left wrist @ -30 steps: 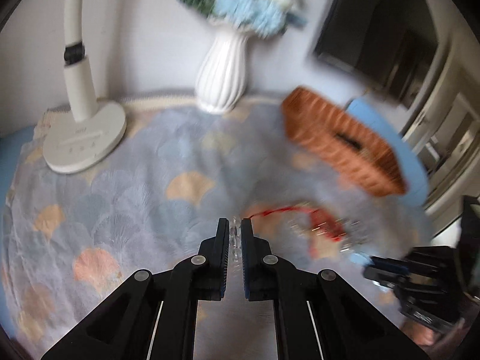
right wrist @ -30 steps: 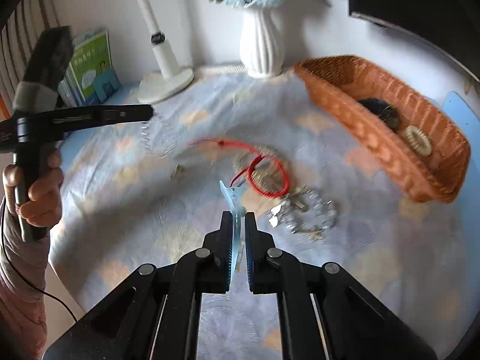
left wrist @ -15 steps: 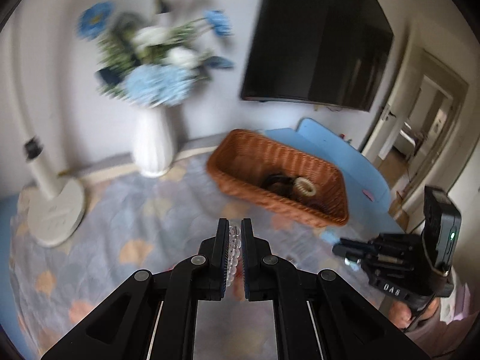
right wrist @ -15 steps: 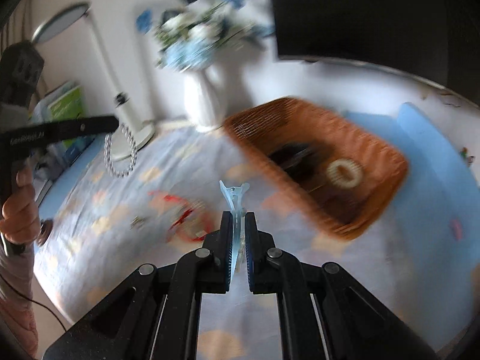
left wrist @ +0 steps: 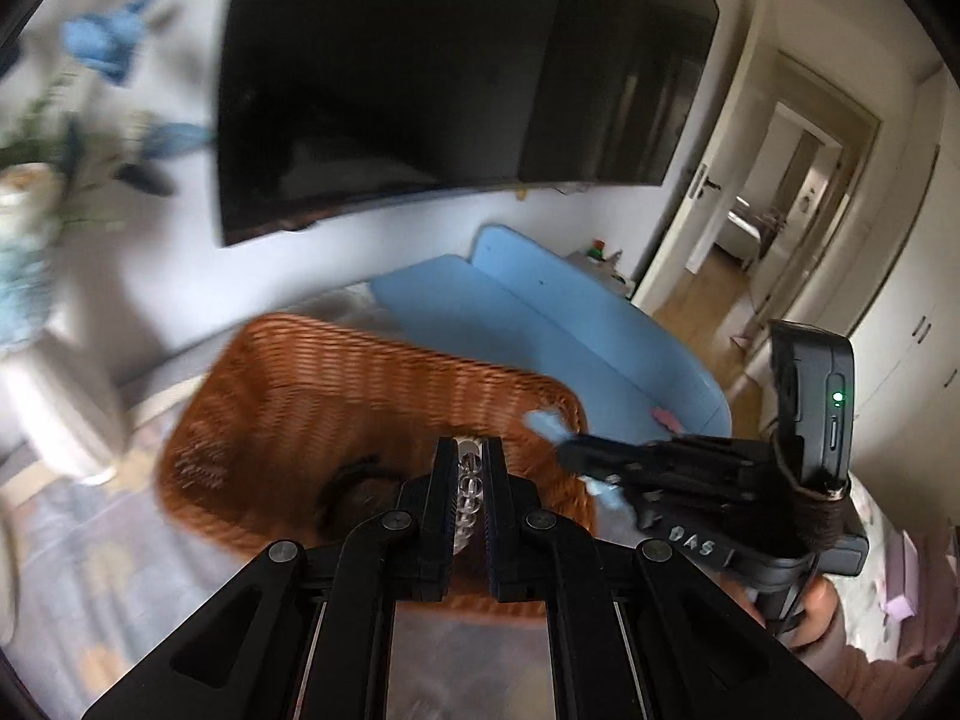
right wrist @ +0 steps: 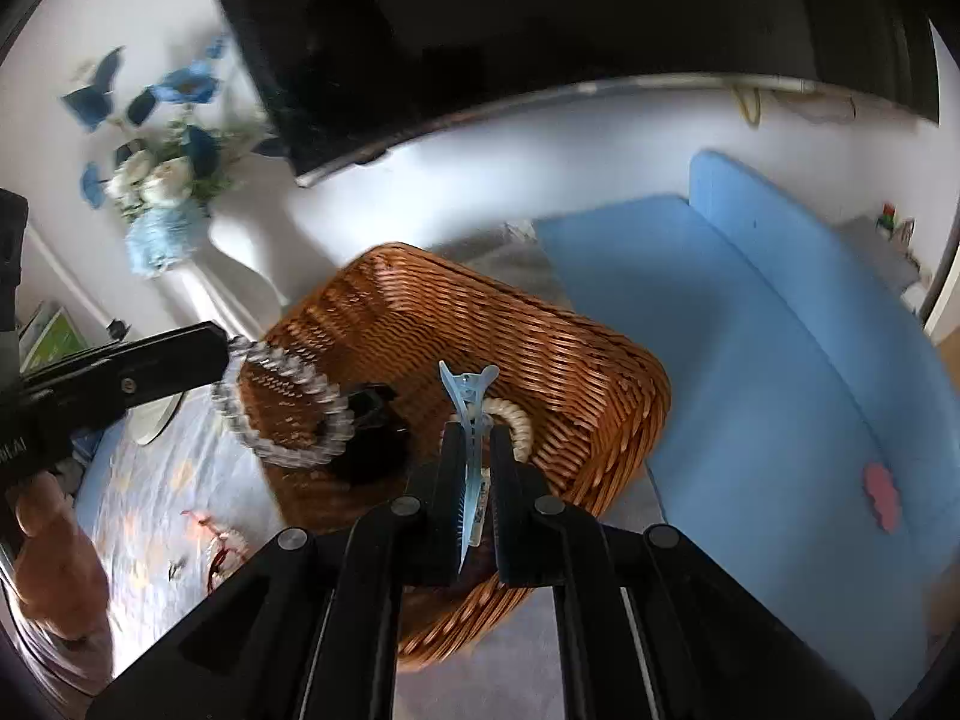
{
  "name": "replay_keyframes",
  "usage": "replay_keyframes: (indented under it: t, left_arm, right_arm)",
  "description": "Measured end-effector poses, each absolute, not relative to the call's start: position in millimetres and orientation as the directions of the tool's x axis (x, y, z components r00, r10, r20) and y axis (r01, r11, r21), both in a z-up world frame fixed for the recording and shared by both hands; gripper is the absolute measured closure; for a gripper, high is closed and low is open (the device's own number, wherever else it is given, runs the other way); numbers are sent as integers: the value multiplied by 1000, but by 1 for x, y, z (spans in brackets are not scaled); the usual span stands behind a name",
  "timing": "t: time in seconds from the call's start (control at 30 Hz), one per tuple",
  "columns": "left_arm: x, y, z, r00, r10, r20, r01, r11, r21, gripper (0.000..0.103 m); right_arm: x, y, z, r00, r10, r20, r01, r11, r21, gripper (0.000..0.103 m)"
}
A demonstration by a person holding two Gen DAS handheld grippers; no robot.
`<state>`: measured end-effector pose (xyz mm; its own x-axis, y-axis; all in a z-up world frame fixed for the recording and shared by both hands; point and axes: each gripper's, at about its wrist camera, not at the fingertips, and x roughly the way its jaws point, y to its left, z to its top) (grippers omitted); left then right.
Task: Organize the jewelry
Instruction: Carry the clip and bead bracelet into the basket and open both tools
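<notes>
both loads are held above the wicker basket: bead bracelet clamped in the left gripper, blue hair clip, long axis upright, clamped in the right gripper.

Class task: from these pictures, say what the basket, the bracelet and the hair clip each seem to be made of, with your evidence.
Basket: woven wicker or rattan, brown; visible strands.
Bracelet: clear glossy beads, glass or plastic, hanging looped.
Hair clip: pale blue, smooth, likely plastic.

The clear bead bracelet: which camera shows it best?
The right wrist view: the clear bead bracelet hangs as a full loop from the left gripper over the wicker basket. The left wrist view shows only a few beads between its fingers.
</notes>
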<state>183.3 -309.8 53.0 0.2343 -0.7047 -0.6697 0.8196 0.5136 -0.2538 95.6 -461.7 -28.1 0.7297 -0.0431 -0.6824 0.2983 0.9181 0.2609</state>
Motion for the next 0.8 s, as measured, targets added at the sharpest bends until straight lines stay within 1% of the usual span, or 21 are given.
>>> replay_keyframes:
  t: [0.07, 0.13, 0.3, 0.43, 0.5, 0.6, 0.73, 0.77, 0.8]
  left_arm:
    - [192, -330, 46, 241, -695, -677, 820, 520, -241, 95]
    - [208, -348, 37, 225, -694, -684, 810, 524, -264, 95]
    - [254, -376, -4, 111, -686, -719, 747, 535, -394, 95]
    - [264, -377, -25, 52, -701, -711, 720, 520, -459, 95]
    - [267, -375, -28, 63, -698, -713, 720, 527, -452, 95]
    - [274, -370, -33, 122, -657, -744, 719, 575, -390, 95]
    - [278, -364, -40, 157, -618, -770, 722, 604, -337, 95]
    - [278, -361, -40, 157, -616, -772, 725, 603, -334, 92]
    - [278, -358, -39, 158, -614, -773, 725, 604, -332, 83]
  right_arm:
    - [102, -466, -35, 717, -44, -696, 309, 915, 260, 95]
    - [110, -467, -41, 707, -42, -706, 310, 916, 256, 95]
    - [124, -464, -51, 678, -71, -732, 318, 926, 204, 95]
    - [130, -462, -57, 665, -101, -740, 319, 935, 159, 95]
    - [133, -463, -60, 661, -104, -743, 319, 935, 153, 95]
    - [135, -462, -62, 666, -97, -740, 315, 936, 160, 95]
    - [131, -468, -61, 684, -79, -725, 312, 930, 192, 91]
    - [128, -471, -60, 696, -69, -715, 313, 925, 215, 87]
    - [126, -474, -59, 701, -65, -710, 314, 922, 226, 80]
